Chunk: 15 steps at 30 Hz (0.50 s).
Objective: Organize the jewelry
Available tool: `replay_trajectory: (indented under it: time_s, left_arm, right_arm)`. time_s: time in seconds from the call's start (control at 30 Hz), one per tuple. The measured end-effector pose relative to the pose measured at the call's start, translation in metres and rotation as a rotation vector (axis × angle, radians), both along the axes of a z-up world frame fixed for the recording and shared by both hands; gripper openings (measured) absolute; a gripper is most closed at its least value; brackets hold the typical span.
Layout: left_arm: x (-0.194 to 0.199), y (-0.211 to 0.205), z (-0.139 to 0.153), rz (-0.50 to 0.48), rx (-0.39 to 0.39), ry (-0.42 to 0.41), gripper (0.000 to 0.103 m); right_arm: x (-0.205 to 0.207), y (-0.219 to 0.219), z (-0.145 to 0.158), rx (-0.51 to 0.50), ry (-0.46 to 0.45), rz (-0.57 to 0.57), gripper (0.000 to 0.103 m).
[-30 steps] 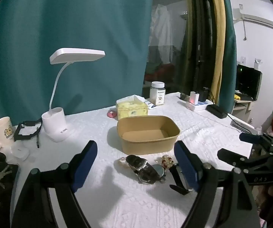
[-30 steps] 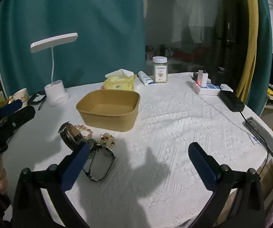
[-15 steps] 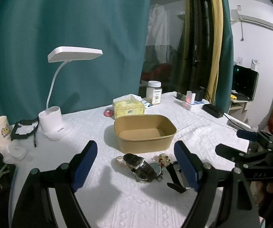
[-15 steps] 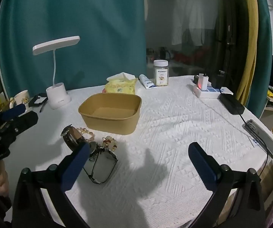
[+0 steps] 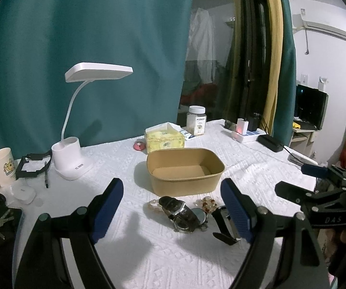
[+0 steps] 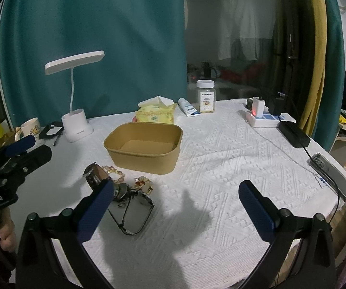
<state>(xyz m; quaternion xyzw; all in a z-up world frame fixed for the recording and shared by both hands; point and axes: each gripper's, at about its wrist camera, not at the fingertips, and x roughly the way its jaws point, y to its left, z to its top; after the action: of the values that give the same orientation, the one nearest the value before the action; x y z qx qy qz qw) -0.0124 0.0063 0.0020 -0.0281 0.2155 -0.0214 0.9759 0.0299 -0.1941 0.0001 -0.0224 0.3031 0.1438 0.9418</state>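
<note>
Gaping left tool [image 5: 170, 210], nothing held

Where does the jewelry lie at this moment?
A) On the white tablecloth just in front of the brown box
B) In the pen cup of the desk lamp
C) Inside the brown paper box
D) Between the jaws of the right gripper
A: the watch and the beaded bracelets lie on the white tablecloth in front of the brown box, which holds nothing.
</note>
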Motion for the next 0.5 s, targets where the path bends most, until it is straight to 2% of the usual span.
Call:
replay_trajectory:
  time_s: [0.5]
  left_arm:
    - [-0.0034,-0.0003,-0.0029,0.001,-0.01,0.003,0.083]
  right_arm:
    - [-0.0033,0.0021,0.0009,-0.009,-0.001,0.007,0.103]
